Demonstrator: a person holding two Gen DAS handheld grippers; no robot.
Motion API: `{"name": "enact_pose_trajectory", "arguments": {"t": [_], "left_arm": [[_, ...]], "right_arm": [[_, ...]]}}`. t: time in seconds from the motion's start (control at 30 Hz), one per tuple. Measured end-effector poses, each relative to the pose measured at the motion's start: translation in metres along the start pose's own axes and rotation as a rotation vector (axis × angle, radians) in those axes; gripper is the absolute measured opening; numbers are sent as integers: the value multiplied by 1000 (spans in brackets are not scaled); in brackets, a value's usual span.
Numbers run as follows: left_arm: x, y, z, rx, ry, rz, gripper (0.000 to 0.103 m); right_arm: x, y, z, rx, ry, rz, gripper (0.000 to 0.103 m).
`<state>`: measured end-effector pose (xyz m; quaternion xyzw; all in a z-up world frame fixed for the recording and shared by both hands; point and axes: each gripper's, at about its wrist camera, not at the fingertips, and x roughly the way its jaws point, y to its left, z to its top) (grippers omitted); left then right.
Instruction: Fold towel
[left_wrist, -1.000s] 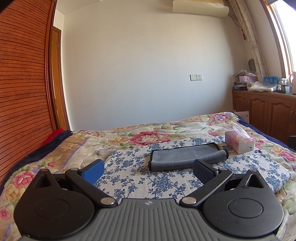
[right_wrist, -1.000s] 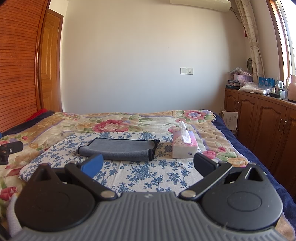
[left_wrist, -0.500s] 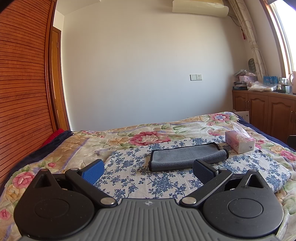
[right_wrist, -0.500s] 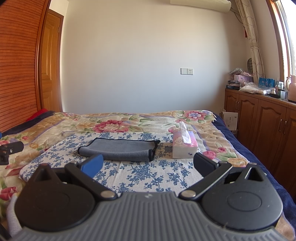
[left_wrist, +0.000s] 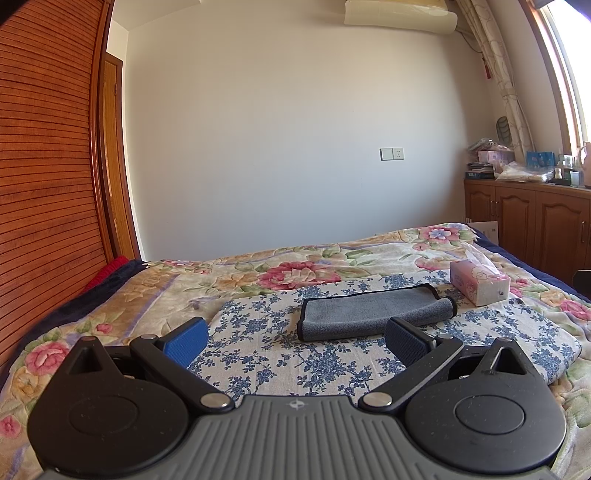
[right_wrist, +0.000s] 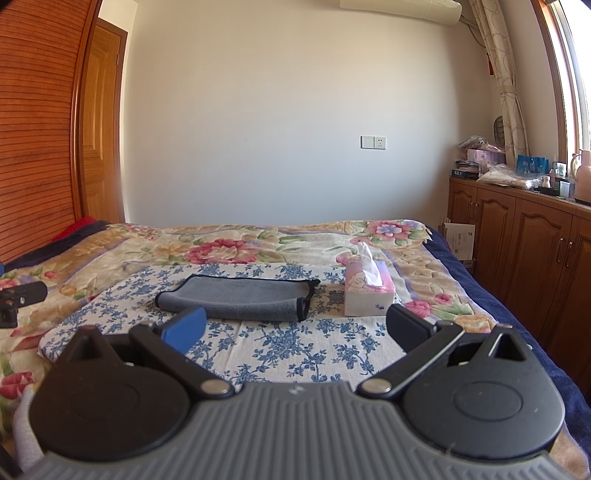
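1. Bedroom with pale wall, wooden wardrobe (left_wrist: 44, 192) on one side, wooden cabinets (right_wrist: 517, 236) under the window on the other; flowered bedspread (left_wrist: 295, 269) with a blue-and-white floral cloth (left_wrist: 280, 354) spread on top.
2. Grey towel (left_wrist: 369, 314) with dark trim lying flat on that cloth, long and narrow, apparently already doubled over once, one end curled into a loose roll.
3. Same towel (right_wrist: 240, 299) from the right view: rolled end nearest the pink tissue box (right_wrist: 367, 291), box just beside it but not touching.
4. Left tool (left_wrist: 295, 338) released, fingers spread wide, nothing between them, hanging short of the towel's near edge.
5. Right tool (right_wrist: 295, 328) likewise released and empty, also well short of the towel.
6. Judged stage: approach, no corner gripped yet; next fold not begun.
7. Risks from here:
   - Pinching the floral cloth along with the towel, both being thin and lying flush, so the underlay lifts too.
   - Catching only the top layer at the doubled edge, undoing the fold instead of adding one.
   - Rolled end unrolling or bunching when lifted, leaving a crooked fold.
   - Right tool or swung towel knocking the tissue box, given how close it stands.
   - Soft bed giving way under a downward press, making the grip shallow and prone to slip.
   - Uneven lift between the two tools, skewing the edges.
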<state>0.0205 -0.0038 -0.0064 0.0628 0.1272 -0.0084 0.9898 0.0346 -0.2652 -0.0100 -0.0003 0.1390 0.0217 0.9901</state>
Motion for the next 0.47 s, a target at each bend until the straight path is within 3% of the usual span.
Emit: {"name": "enact_pose_trajectory", "arguments": {"t": [0.47], "left_arm": [[1, 6, -1, 0, 2, -1, 103]], "right_arm": [[0, 0, 0, 0, -1, 0, 103]]}}
